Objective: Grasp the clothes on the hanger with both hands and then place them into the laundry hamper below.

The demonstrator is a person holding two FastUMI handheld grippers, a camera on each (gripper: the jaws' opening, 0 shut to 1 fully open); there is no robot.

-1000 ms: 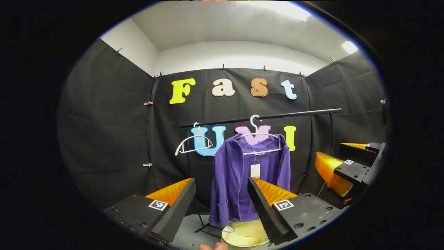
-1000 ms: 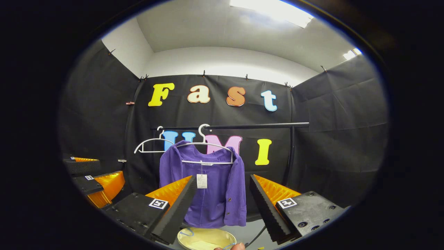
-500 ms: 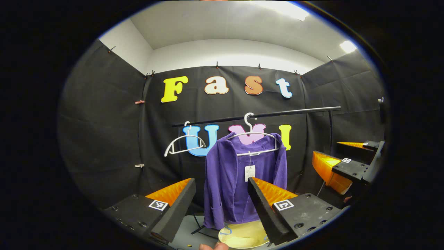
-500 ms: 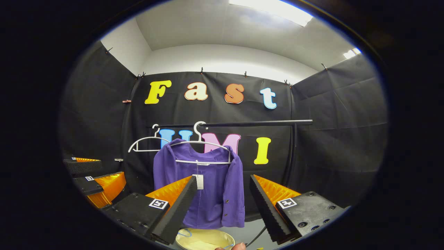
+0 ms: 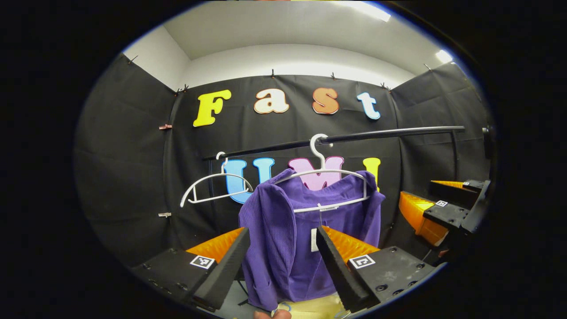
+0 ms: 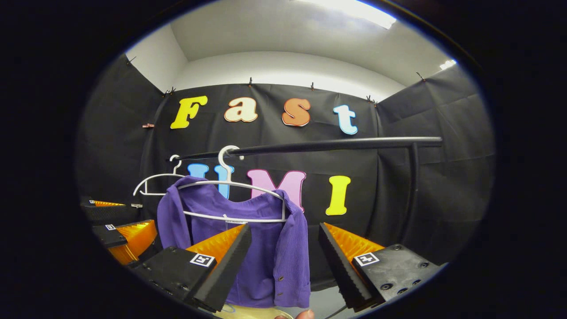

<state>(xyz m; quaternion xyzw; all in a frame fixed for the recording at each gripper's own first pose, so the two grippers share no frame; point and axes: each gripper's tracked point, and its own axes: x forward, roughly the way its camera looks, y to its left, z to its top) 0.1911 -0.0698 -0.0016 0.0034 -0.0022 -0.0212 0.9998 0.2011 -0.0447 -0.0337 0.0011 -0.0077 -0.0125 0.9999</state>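
Status: the purple cardigan (image 5: 283, 239) hangs on a white hanger (image 5: 325, 175) hooked over the black rail (image 5: 376, 134); a second, empty hanger (image 5: 212, 188) sits further along the rail; the yellow hamper (image 6: 248, 312) lies below the garment, its rim just visible at the bottom edge of the right gripper view.

Jaws: the left gripper (image 5: 283, 261) has its jaws set wide, with the garment's front seen between them but not touched; the right gripper (image 6: 285, 261) likewise has wide jaws holding nothing, with the garment's sleeve-side edge between them.

Hazards: closing on a single thin layer may let the ribbed fabric slip out; pulling straight down may drag the hanger off the rail, since the shoulders wrap the hanger arms; uneven pull from the two sides may snag the collar on one hanger arm; the paper tag (image 5: 313, 239) may be pinched instead of cloth.

Orientation: the cardigan's long axis runs vertically, collar up and hem down toward the hamper; its open front faces both cameras.
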